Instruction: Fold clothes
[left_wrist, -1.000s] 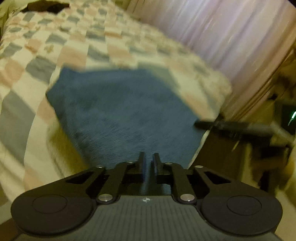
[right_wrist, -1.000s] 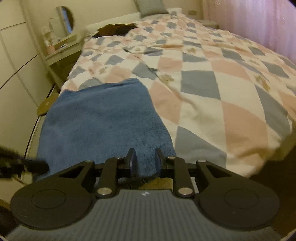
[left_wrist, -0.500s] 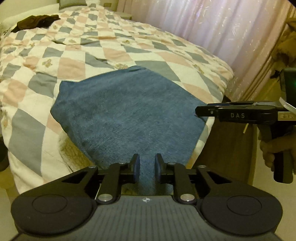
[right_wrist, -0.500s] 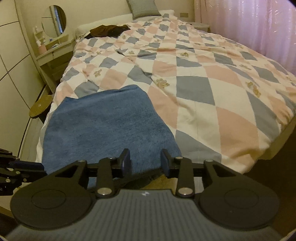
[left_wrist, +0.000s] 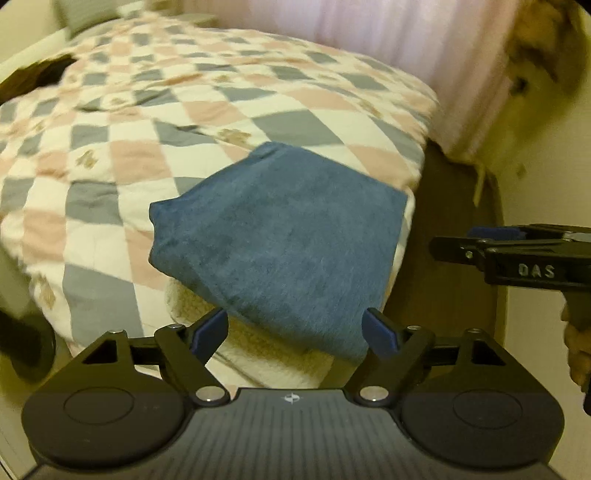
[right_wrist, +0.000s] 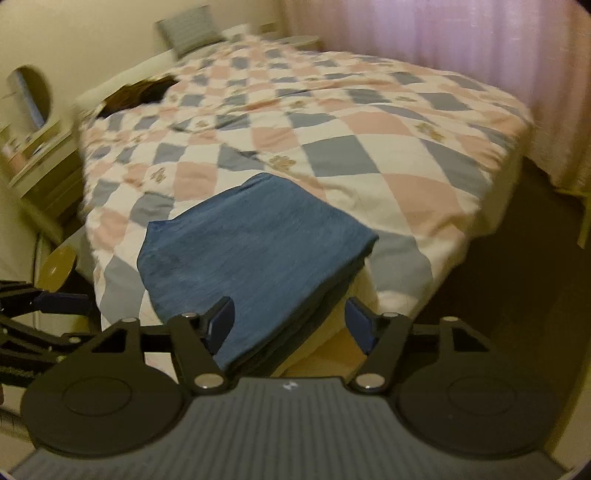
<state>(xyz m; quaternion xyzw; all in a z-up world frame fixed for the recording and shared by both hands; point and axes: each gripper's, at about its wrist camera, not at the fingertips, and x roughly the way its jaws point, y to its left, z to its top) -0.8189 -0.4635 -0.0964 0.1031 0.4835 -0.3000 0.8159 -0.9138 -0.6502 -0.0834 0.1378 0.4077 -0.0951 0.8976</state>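
A folded blue garment (left_wrist: 288, 240) lies on the near corner of the checked quilt (left_wrist: 129, 158), its near edge hanging over the bed's side. My left gripper (left_wrist: 295, 330) is open just short of that hanging edge, holding nothing. The right gripper (left_wrist: 458, 247) shows side-on at the right of the left wrist view, with a hand (left_wrist: 576, 343) on its grip. From the right wrist the same blue garment (right_wrist: 251, 254) shows stacked layers at its near edge. The right gripper (right_wrist: 290, 319) is open in front of them, empty. The left gripper (right_wrist: 55, 302) pokes in at the left.
The bed (right_wrist: 369, 122) fills both views, with a dark garment (right_wrist: 144, 92) and a grey pillow (right_wrist: 188, 31) near its head. Pink curtains (right_wrist: 461, 33) hang along the far side. A dresser with a round mirror (right_wrist: 29, 92) stands left. Brown floor (right_wrist: 517, 295) lies right.
Both grippers went from shut on the blue garment's near edge to wide open and drew back from the bed. The garment now rests on the quilt by itself.
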